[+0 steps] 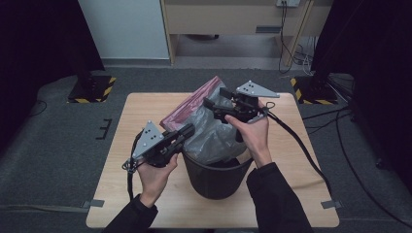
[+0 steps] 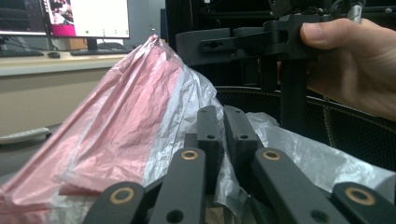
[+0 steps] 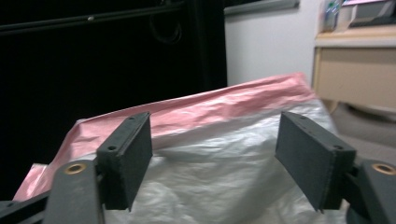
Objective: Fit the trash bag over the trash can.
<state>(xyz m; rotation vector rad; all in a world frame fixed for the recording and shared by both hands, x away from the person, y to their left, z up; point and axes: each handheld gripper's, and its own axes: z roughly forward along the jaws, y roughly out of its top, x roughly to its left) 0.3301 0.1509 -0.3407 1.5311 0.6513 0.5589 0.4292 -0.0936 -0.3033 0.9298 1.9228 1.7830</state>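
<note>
High view: left gripper (image 1: 186, 132) pinches bag (image 1: 209, 131); right gripper (image 1: 214, 108) gapes.

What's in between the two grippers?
The plastic bag bulges up from the black bin between the left gripper and right gripper, seen in the high view.

- The right gripper (image 3: 215, 163) holds its two black jaws wide apart, at seven and four o'clock.
- Between and beyond them lies a crumpled plastic bag (image 3: 210, 154), pink along the top, clear-grey below.
- A wooden desk (image 3: 359, 70) stands at two o'clock.
</note>
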